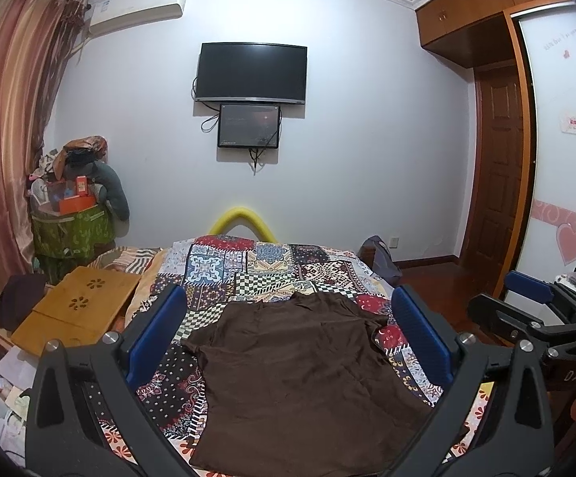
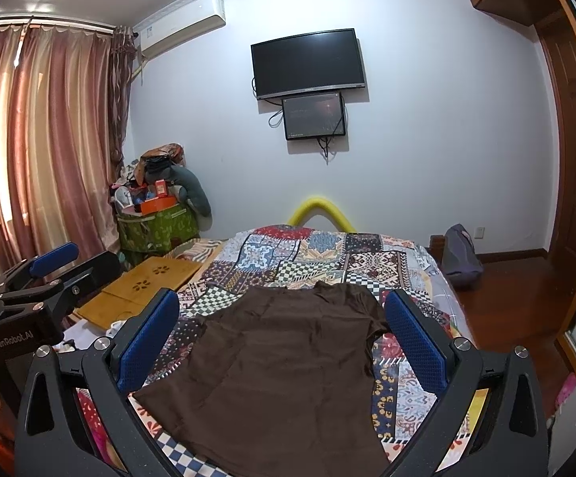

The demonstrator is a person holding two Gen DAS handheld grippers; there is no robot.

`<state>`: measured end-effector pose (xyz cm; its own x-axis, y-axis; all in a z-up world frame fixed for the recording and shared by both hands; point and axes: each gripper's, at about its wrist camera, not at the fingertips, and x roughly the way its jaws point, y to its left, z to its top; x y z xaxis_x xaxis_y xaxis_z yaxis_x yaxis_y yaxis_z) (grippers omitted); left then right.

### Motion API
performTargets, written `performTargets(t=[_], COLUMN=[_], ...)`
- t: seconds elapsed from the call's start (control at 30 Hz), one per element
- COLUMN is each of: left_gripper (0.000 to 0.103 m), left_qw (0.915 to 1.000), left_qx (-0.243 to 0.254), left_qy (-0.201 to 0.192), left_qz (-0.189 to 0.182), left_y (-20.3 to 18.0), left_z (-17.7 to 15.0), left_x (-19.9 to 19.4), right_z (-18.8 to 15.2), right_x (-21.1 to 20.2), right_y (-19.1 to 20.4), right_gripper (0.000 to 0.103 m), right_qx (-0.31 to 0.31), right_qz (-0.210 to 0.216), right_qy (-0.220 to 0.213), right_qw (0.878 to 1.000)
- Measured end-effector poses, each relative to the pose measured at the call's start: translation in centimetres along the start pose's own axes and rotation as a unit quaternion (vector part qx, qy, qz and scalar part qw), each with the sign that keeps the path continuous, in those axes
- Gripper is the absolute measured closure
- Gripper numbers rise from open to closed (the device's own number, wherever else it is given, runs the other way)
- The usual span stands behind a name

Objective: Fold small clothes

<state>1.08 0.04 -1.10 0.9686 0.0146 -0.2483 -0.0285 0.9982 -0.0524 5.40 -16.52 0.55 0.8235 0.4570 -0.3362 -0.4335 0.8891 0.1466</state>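
A dark brown short-sleeved shirt point(image 1: 307, 373) point(image 2: 284, 365) lies spread flat on the patchwork bedspread point(image 1: 248, 270) point(image 2: 327, 254), hem toward me, neck toward the far wall. My left gripper point(image 1: 288, 310) hovers above its near half, open, blue pads wide apart and empty. My right gripper point(image 2: 284, 310) also hangs over the shirt, open and empty. The right gripper's blue pad point(image 1: 526, 286) shows at the right edge of the left wrist view. At the left edge of the right wrist view appears the left gripper's blue pad point(image 2: 55, 258).
A wooden lap desk point(image 1: 81, 310) point(image 2: 140, 290) lies on the bed's left side. A green basket piled with things point(image 1: 73, 230) point(image 2: 156, 222) stands in the corner by the curtain. A bag point(image 2: 460, 254) sits on the wooden floor right of the bed.
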Motion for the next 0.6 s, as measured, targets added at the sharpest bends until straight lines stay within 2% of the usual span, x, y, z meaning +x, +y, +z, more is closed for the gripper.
performTargets(t=[0.37, 0.6], left_gripper=[0.0, 0.0], left_qw=[0.9999, 0.9991], left_qx=[-0.007, -0.016], left_qy=[0.007, 0.036], left_qz=[0.009, 0.014], left_y=[1.2, 4.1], left_z=[-0.3, 0.1], left_x=[1.2, 5.6], right_z=[0.1, 0.4], right_x=[0.9, 5.1], right_y=[0.1, 0.0], right_gripper=[0.0, 0.0], right_qx=[-0.002, -0.02], right_qz=[0.003, 0.011], right_qy=[0.002, 0.014], right_qw=[1.0, 1.0])
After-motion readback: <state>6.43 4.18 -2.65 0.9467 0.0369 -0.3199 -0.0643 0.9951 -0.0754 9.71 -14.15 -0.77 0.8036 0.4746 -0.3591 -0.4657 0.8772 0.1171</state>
